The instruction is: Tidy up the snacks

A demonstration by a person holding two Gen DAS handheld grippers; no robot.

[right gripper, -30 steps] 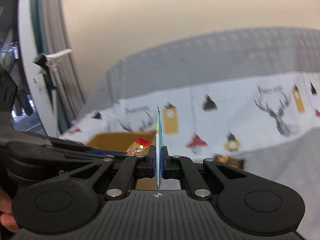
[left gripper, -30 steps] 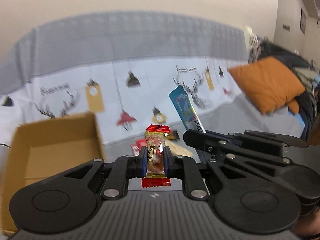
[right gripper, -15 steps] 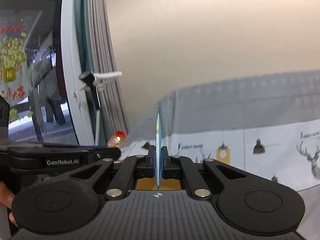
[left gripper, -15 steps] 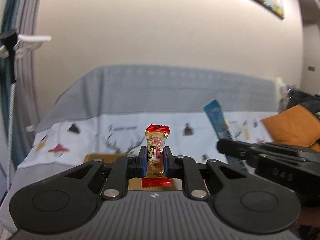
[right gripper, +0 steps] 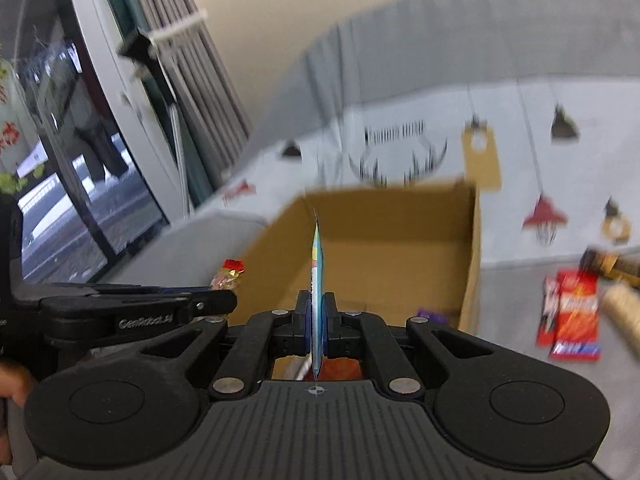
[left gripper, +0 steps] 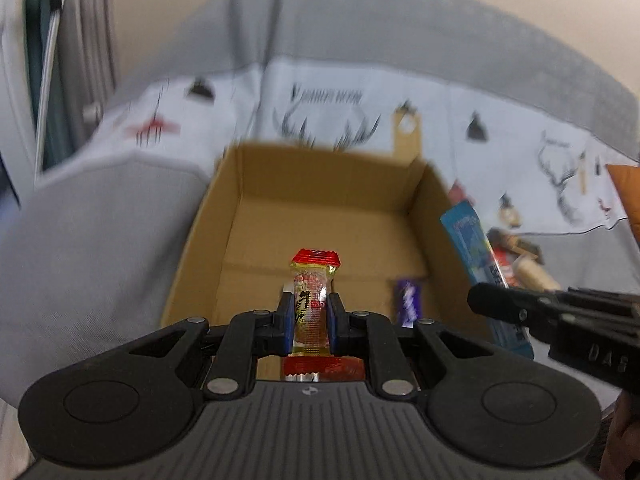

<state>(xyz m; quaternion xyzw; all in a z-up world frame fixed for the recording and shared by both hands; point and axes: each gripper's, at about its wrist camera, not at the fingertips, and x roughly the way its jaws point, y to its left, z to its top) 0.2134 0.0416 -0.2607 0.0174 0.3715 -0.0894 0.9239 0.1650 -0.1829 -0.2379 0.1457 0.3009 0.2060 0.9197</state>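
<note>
Whereas half a second ago both wrist views faced the wall and sofa back, they now look down into the cardboard box (left gripper: 320, 208), so I judge both snacks ready for release. My left gripper (left gripper: 311, 322) is clamped on the red-ended candy (left gripper: 313, 300), held upright over the box floor. My right gripper (right gripper: 316, 322) pinches the blue snack packet (right gripper: 317, 280) edge-on; in the left view this packet (left gripper: 476, 256) hangs at the box's right wall, whether inside the rim I cannot tell. A purple-wrapped snack (left gripper: 408, 300) already lies in the box near its right wall. Loose snacks, including a red packet (right gripper: 572, 316), lie on the sofa seat to the right of the box, so sorting is, by my estimate, early. Compared with a second ago, the box has moved from the left margin to the centre of the left view.
</note>
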